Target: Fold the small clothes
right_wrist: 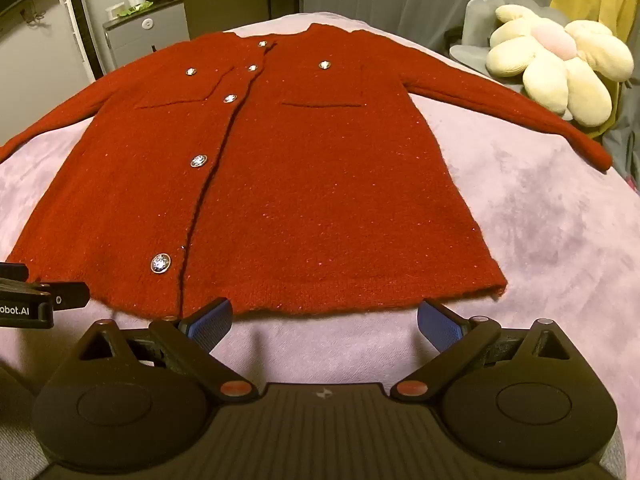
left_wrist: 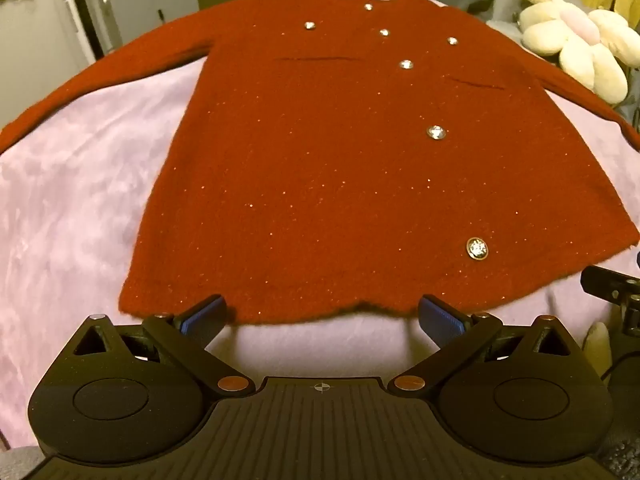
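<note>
A small red knitted cardigan (left_wrist: 320,160) (right_wrist: 304,184) with shiny metal buttons lies flat and face up on a lilac blanket (left_wrist: 80,200) (right_wrist: 560,240). Both sleeves are spread out to the sides, and the hem faces me. My left gripper (left_wrist: 322,316) hovers open just in front of the hem's left half, its blue pads wide apart and empty. My right gripper (right_wrist: 325,318) is open too, in front of the hem's right half, with nothing between its pads. Part of the other gripper shows at each view's edge.
A cream flower-shaped plush cushion (left_wrist: 580,40) (right_wrist: 556,68) rests at the far right of the bed beside a grey pillow (right_wrist: 480,36). A grey cabinet (right_wrist: 148,32) and a white appliance stand behind the bed at the left.
</note>
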`<state>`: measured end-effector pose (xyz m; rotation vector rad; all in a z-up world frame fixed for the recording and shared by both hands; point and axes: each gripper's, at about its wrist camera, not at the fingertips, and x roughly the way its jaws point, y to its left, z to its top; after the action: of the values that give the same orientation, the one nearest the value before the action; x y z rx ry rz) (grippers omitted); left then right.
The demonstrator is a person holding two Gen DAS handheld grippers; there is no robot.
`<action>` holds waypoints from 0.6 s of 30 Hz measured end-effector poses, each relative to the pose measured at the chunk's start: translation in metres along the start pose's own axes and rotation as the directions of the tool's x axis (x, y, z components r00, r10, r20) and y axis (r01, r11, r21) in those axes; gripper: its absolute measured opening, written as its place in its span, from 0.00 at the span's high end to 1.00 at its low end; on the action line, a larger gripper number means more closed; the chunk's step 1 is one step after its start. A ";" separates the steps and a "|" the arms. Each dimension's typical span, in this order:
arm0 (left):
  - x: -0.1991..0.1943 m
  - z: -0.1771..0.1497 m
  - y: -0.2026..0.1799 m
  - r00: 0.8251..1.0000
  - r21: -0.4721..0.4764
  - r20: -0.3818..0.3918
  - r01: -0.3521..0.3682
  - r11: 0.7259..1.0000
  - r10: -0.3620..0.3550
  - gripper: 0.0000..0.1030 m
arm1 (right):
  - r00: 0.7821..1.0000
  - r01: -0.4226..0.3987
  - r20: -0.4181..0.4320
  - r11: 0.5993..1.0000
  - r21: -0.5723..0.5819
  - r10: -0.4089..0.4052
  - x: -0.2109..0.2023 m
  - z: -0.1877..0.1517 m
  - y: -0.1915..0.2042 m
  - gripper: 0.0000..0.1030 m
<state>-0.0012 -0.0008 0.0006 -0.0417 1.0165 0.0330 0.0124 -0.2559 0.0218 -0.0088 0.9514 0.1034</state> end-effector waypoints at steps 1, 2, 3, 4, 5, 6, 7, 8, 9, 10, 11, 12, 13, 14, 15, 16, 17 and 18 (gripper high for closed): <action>-0.001 -0.001 0.000 1.000 0.006 0.008 -0.001 1.000 0.001 0.00 | 1.000 -0.002 0.002 1.000 0.002 0.002 0.000 0.000 0.000 0.04; 0.000 -0.006 0.003 1.000 -0.002 0.018 0.014 1.000 -0.014 0.00 | 1.000 -0.003 0.003 1.000 0.003 0.003 0.000 0.000 0.000 0.04; 0.002 -0.006 0.004 1.000 -0.014 0.002 0.014 1.000 -0.014 0.00 | 1.000 -0.002 0.003 1.000 0.003 0.002 -0.001 0.000 0.000 0.04; 0.005 -0.003 0.002 1.000 -0.010 -0.019 -0.003 1.000 0.003 0.00 | 1.000 -0.001 0.003 1.000 0.003 0.001 -0.001 0.000 0.000 0.04; 0.006 -0.001 -0.002 0.999 -0.001 -0.027 -0.017 1.000 0.017 0.00 | 1.000 0.000 0.003 1.000 0.003 0.000 -0.001 0.000 0.000 0.04; 0.005 0.001 -0.002 0.999 -0.001 -0.031 -0.015 1.000 0.015 0.00 | 1.000 -0.003 0.001 1.000 0.005 0.003 -0.001 0.000 0.000 0.04; 0.005 0.001 -0.002 0.999 -0.001 -0.028 -0.016 1.000 0.016 0.00 | 1.000 -0.002 0.001 1.000 0.004 0.002 -0.001 0.001 0.000 0.04; 0.004 0.000 -0.002 1.000 -0.002 -0.023 -0.016 1.000 0.016 0.00 | 1.000 -0.002 0.001 1.000 0.003 0.002 -0.002 0.001 0.001 0.04; 0.003 0.000 0.000 1.000 -0.007 -0.027 -0.013 1.000 0.013 0.00 | 1.000 -0.002 0.001 1.000 0.001 0.002 -0.002 0.001 0.002 0.04; 0.003 0.000 -0.001 1.000 -0.007 -0.026 -0.014 1.000 0.014 0.00 | 1.000 -0.002 0.001 1.000 -0.001 0.002 0.000 -0.001 0.001 0.04; 0.003 0.000 -0.001 1.000 -0.008 -0.026 -0.014 1.000 0.014 0.00 | 1.000 -0.001 0.001 1.000 -0.003 0.001 0.000 -0.002 0.002 0.04; 0.003 0.000 -0.001 1.000 -0.007 -0.025 -0.015 1.000 0.015 0.00 | 1.000 -0.001 0.001 1.000 -0.005 0.001 0.000 -0.002 0.003 0.04; 0.003 0.000 0.000 1.000 -0.006 -0.025 -0.015 1.000 0.015 0.00 | 1.000 0.000 0.001 1.000 -0.007 0.000 0.000 -0.002 0.005 0.04; 0.003 0.001 0.000 1.000 -0.007 -0.025 -0.015 1.000 0.015 0.00 | 1.000 -0.005 0.002 1.000 0.003 0.005 -0.001 -0.001 -0.001 0.04; 0.003 0.001 0.000 1.000 -0.007 -0.026 -0.014 1.000 0.014 0.00 | 1.000 -0.005 0.001 1.000 0.003 0.005 -0.001 -0.001 -0.001 0.04; 0.003 0.001 0.000 1.000 -0.006 -0.026 -0.015 1.000 0.015 0.00 | 1.000 -0.005 0.001 1.000 0.004 0.005 -0.001 0.000 -0.001 0.04; 0.002 0.001 0.000 1.000 -0.008 -0.026 -0.015 1.000 0.015 0.00 | 1.000 -0.005 0.001 1.000 0.006 0.005 -0.002 0.000 -0.001 0.04; 0.001 0.001 0.001 1.000 -0.010 -0.027 -0.015 1.000 0.014 0.00 | 1.000 -0.006 0.001 1.000 0.007 0.006 -0.002 0.000 -0.002 0.04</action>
<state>0.0004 0.0002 0.0000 -0.0438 1.0433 0.0508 0.0113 -0.2575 0.0228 0.0008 0.9507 0.1056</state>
